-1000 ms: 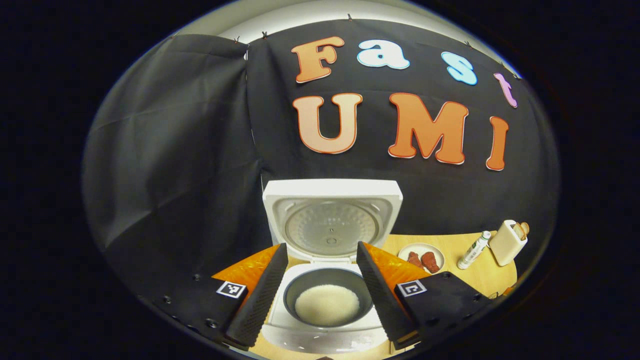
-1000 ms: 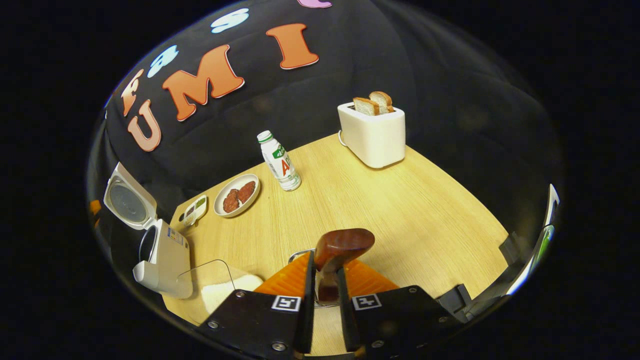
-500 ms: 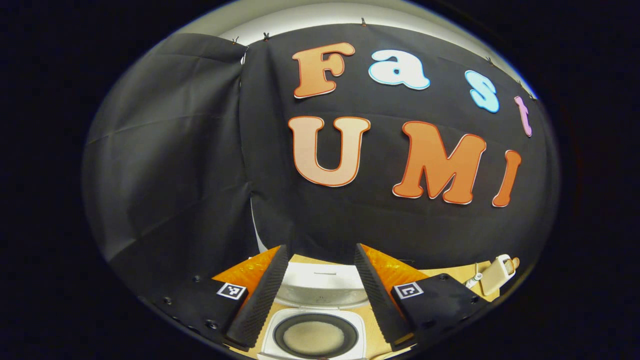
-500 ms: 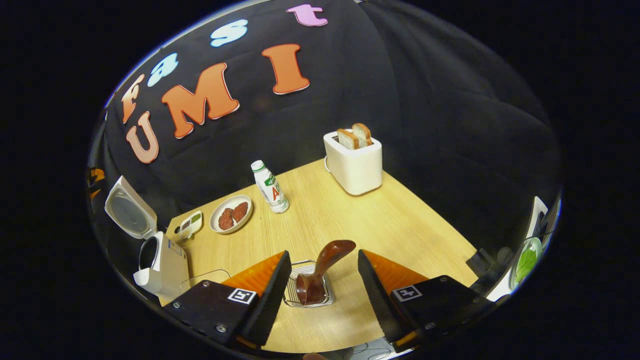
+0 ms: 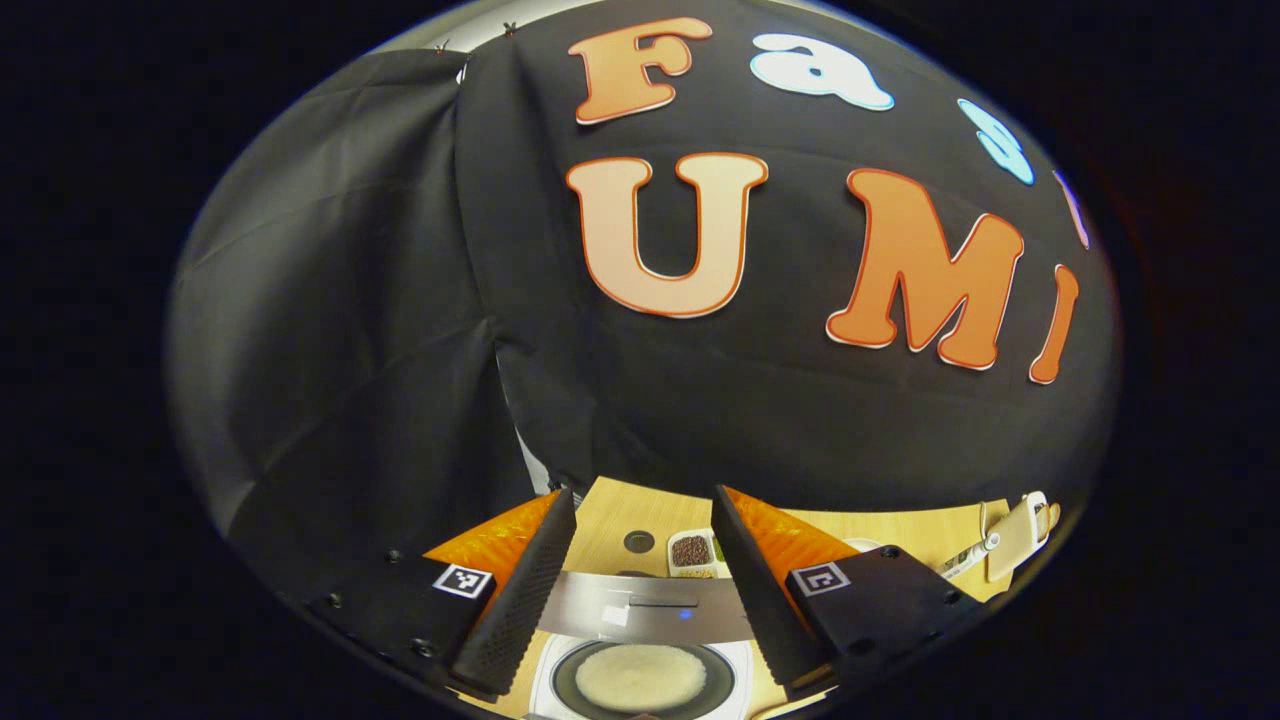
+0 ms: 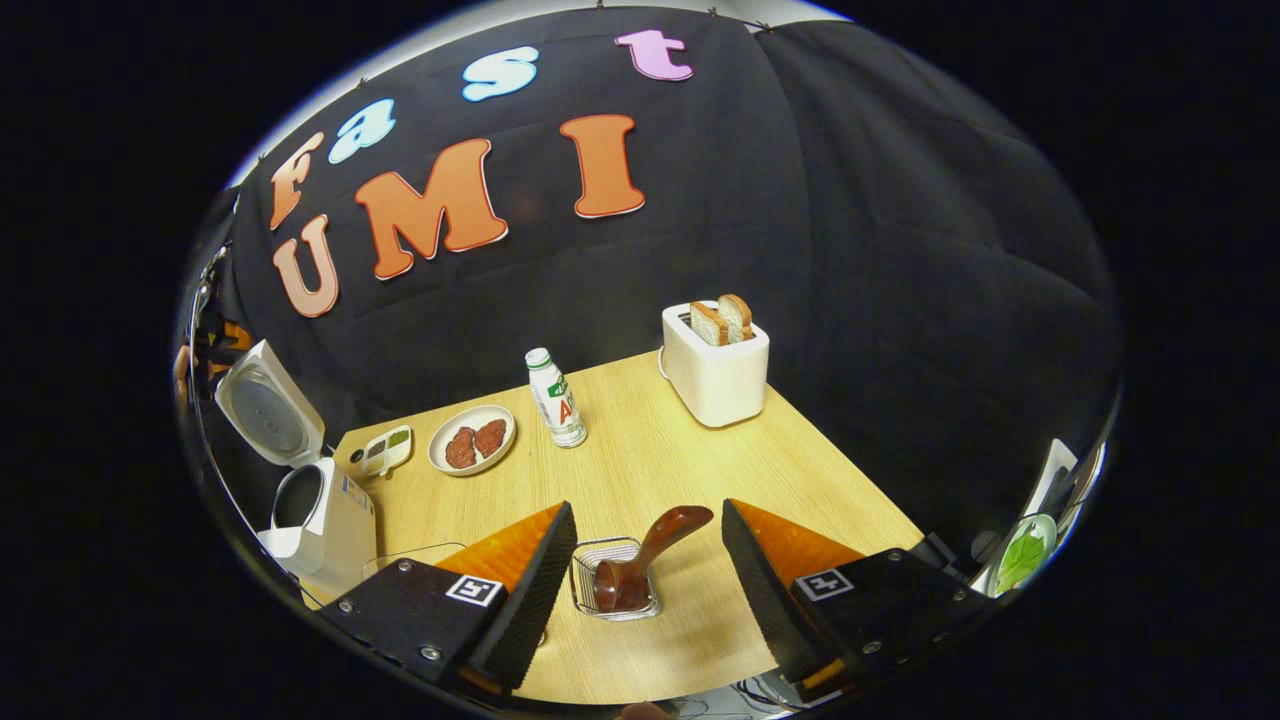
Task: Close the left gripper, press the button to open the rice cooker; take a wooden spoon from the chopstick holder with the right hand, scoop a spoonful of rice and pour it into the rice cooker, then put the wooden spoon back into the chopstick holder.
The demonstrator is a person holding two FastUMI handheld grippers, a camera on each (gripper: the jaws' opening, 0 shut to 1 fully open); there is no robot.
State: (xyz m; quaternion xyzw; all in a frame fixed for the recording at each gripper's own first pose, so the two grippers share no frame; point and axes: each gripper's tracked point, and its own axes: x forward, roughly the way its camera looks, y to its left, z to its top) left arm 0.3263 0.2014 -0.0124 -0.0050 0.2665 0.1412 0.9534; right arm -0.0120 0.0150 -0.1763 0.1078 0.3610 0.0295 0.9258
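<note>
In the right gripper view, the right claw is spread wide with nothing between its fingers. The wooden spoon stands in the wire chopstick holder on the desk, its bowl end down in the holder and its handle leaning up to the right, apart from both fingers. At the left edge of this view the white rice cooker stands with its lid raised. Farther back on the desk sit a small sectioned dish, a plate with two reddish pieces of food, a bottle and a white toaster with two slices of bread in it.

In the left gripper view, the left claw is also spread and empty. Below and between its fingers lies the open rice cooker pot with white rice inside.
</note>
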